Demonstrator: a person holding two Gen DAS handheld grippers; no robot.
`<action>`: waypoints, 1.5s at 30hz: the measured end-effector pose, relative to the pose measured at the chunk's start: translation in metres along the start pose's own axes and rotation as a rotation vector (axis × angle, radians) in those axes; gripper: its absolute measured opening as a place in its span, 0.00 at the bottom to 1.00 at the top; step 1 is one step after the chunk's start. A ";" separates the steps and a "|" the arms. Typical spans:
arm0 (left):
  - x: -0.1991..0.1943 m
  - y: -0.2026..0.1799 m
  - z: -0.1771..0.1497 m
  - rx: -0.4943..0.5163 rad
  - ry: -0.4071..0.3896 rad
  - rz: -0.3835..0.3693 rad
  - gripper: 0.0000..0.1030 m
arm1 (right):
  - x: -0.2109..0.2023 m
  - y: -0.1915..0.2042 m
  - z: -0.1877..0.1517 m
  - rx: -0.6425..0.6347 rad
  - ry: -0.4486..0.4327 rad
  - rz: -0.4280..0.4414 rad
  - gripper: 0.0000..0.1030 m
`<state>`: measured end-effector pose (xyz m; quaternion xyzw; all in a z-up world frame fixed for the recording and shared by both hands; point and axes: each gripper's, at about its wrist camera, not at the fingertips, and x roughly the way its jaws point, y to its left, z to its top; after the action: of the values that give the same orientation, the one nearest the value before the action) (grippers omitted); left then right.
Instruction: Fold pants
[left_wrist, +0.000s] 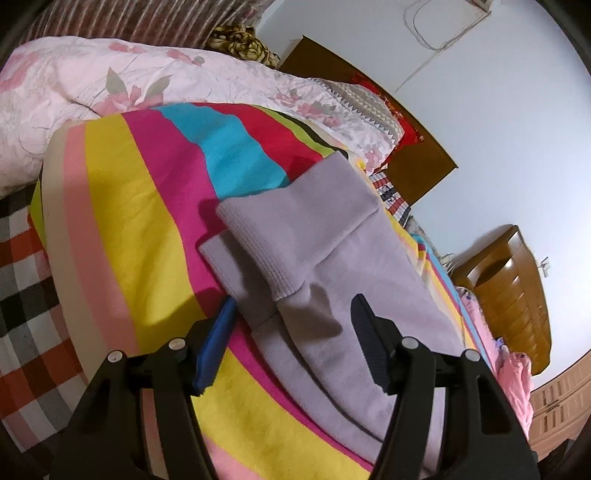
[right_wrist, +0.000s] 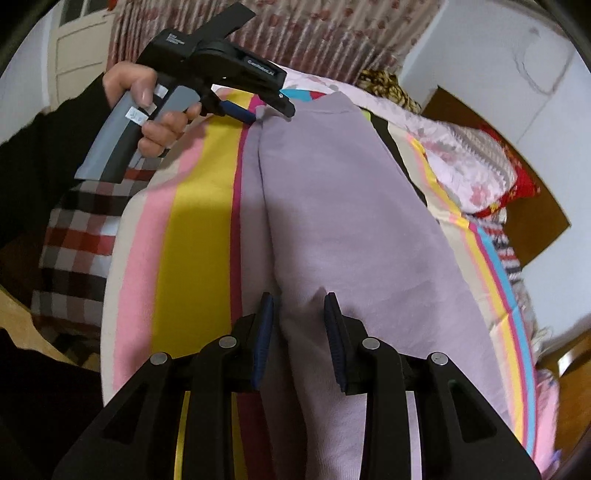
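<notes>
1. The right hand-held gripper (right_wrist: 299, 295) is clenched on a raised ridge of the pants (right_wrist: 332, 203) at their near end. The cloth puckers up between the two pads.
2. The left hand-held gripper (left_wrist: 294, 299) stands with its jaws partly apart, astride one leg just short of the ribbed cuff. The blue pad sits at the leg's left edge and the black pad rests on the cloth. It cannot be told whether they pinch the cloth or only straddle it.
3. In the right wrist view the left hand (right_wrist: 147, 110), in a black sleeve (right_wrist: 37, 166), holds that tool at the far end of the pants. Its fingertips are small there and partly hidden by the tool's body.
4. The lilac pants lie lengthwise on the bed's striped sheet (left_wrist: 122, 206), legs stacked, one cuff turned across the other.
5. A checked cloth (left_wrist: 22, 277) hangs at the left edge of the bed. A floral quilt (left_wrist: 110, 74) is bunched at the far side, and part of it is cut off by the lens rim.
6. A wooden headboard (left_wrist: 417, 162) stands far right, against the white wall.
</notes>
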<state>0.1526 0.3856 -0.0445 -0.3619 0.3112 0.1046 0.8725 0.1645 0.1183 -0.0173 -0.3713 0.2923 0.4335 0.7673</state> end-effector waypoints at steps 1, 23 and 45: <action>0.000 0.000 -0.001 0.005 -0.001 0.000 0.61 | 0.001 -0.002 0.000 0.003 -0.003 0.005 0.16; 0.009 -0.009 0.017 0.043 -0.009 0.010 0.12 | -0.007 -0.017 -0.001 0.142 -0.083 -0.012 0.03; -0.029 -0.024 0.009 0.207 -0.154 0.340 0.76 | -0.042 -0.014 -0.010 0.275 -0.074 0.208 0.48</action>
<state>0.1436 0.3764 -0.0079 -0.2038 0.3090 0.2452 0.8960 0.1567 0.0863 0.0145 -0.2146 0.3573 0.4796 0.7722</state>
